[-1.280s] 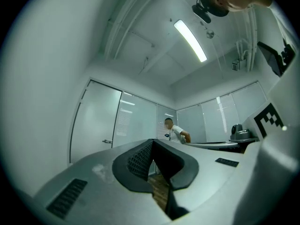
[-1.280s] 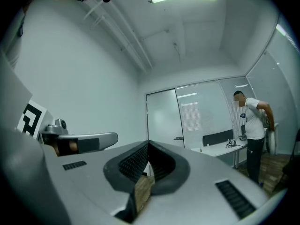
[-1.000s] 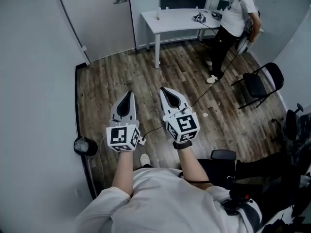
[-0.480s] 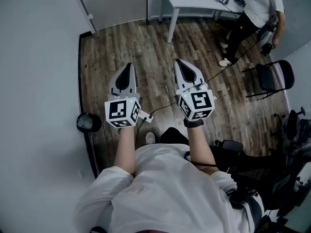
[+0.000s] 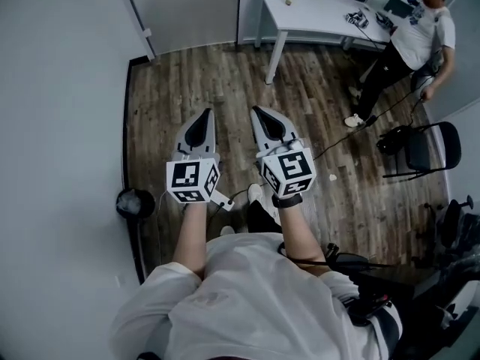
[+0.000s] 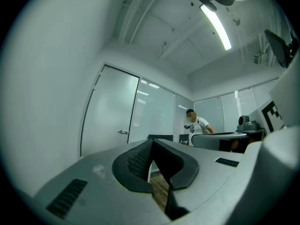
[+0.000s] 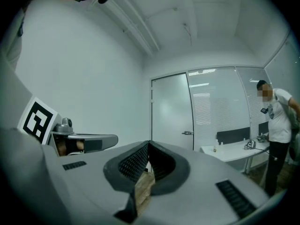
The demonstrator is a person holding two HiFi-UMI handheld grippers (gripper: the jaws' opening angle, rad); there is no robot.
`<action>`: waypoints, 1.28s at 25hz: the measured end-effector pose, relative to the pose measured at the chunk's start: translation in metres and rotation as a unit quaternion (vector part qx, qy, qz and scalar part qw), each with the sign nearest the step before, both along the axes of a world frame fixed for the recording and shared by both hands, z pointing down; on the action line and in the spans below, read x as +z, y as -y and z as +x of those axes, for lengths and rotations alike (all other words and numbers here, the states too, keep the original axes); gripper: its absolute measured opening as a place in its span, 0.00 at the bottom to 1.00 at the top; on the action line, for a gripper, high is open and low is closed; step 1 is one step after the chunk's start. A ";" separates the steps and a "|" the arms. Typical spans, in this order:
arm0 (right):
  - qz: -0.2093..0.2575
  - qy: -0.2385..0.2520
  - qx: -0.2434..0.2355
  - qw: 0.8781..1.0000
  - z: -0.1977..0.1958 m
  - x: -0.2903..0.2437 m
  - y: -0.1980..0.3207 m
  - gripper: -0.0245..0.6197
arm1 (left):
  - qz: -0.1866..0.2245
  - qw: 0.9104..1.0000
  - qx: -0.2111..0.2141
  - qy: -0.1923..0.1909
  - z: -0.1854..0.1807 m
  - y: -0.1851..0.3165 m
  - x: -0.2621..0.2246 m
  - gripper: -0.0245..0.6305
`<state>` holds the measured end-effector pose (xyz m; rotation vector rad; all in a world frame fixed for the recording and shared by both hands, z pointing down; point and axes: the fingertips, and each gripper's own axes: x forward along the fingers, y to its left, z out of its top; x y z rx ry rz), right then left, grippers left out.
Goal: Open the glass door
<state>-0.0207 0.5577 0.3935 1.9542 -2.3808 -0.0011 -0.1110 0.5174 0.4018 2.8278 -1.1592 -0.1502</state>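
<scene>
The frosted glass door [image 5: 187, 10] stands shut across the room at the top of the head view, in the wall's left part. The left gripper view shows the door [image 6: 110, 114] with its handle [image 6: 123, 132] on the right edge. The right gripper view shows the door [image 7: 171, 111] and the handle [image 7: 187, 133] too. My left gripper [image 5: 205, 114] and right gripper [image 5: 259, 112] are held side by side, level, over the wooden floor and far from the door. Both are shut and hold nothing; the left gripper [image 6: 152, 143] and right gripper [image 7: 148, 144] show closed jaws.
A white table [image 5: 315, 19] stands to the right of the door, and a person [image 5: 424, 36] stands beside it. A black chair [image 5: 429, 148] is at the right. A black round bin [image 5: 135, 202] sits by the left wall. A cable [image 5: 352, 130] runs across the floor.
Both grippers moved along together, still shut and side by side. The door and table slid toward the top of the head view, and the person by the table shifted right.
</scene>
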 end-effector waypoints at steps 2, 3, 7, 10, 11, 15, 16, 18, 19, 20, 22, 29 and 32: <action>0.009 -0.004 -0.006 1.000 0.024 -0.009 0.022 0.04 | 0.013 1.000 0.002 0.000 0.028 0.022 -0.012 0.04; 0.015 -0.005 -0.007 1.000 0.040 -0.015 0.033 0.04 | 0.020 1.000 0.004 0.001 0.045 0.033 -0.020 0.04; 0.043 -0.008 -0.003 0.999 0.108 -0.044 0.075 0.04 | 0.043 0.999 0.007 0.007 0.110 0.071 -0.043 0.04; 0.048 -0.004 0.004 0.999 0.150 -0.049 0.089 0.04 | 0.043 0.999 -0.004 0.017 0.139 0.085 -0.041 0.04; 0.046 0.000 0.006 0.999 0.162 -0.047 0.093 0.04 | 0.039 0.999 -0.008 0.018 0.145 0.089 -0.037 0.04; 0.026 0.019 0.002 0.999 0.188 -0.027 0.118 0.04 | 0.020 0.999 -0.017 0.027 0.161 0.109 -0.021 0.04; 0.021 0.020 -0.004 1.000 0.189 -0.023 0.124 0.04 | 0.016 0.999 -0.021 0.027 0.163 0.113 -0.018 0.04; 0.016 0.020 -0.019 0.999 0.186 -0.019 0.135 0.04 | 0.008 0.999 -0.032 0.026 0.162 0.125 -0.015 0.04; 0.015 0.020 -0.025 0.999 0.184 -0.018 0.141 0.04 | 0.005 0.999 -0.037 0.026 0.162 0.131 -0.014 0.04; 0.014 0.021 -0.030 0.999 0.182 -0.017 0.148 0.04 | 0.003 0.999 -0.041 0.028 0.161 0.137 -0.013 0.04; 0.014 0.022 -0.036 0.999 0.180 -0.014 0.165 0.04 | 0.000 0.998 -0.045 0.031 0.160 0.151 -0.009 0.04; -0.002 0.022 -0.026 0.999 0.183 0.006 0.258 0.04 | -0.018 0.999 -0.030 0.032 0.168 0.244 0.015 0.04; 0.000 0.010 -0.015 1.000 0.190 0.005 0.309 0.04 | -0.013 1.000 -0.019 0.019 0.178 0.297 0.013 0.04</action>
